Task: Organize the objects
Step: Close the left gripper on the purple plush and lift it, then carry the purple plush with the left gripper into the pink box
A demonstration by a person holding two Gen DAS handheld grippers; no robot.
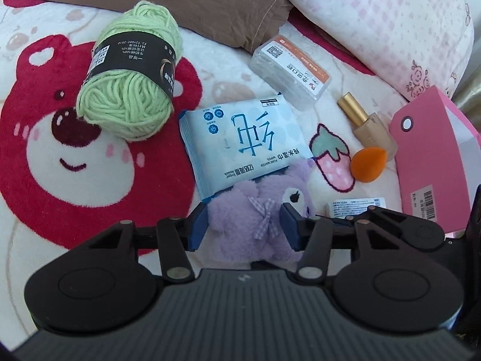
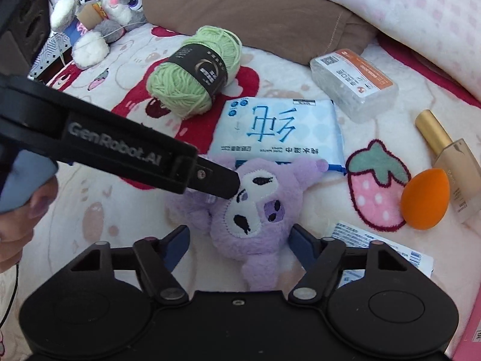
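At lower centre of both views, purple plush toy (image 1: 255, 210) lies clamped by left gripper (image 1: 243, 225); right gripper (image 2: 239, 240) straddles it unclosed. Grasp step; next requires a lift toward pink box (image 1: 433, 156).

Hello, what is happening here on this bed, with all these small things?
A person holds one pair of tongs in each hand, and both work on the purple plush toy lying on the bear blanket. The left tongs press on its body; the right tongs straddle its head, not clearly touching. The green yarn, wipes pack and orange sponge lie untouched.
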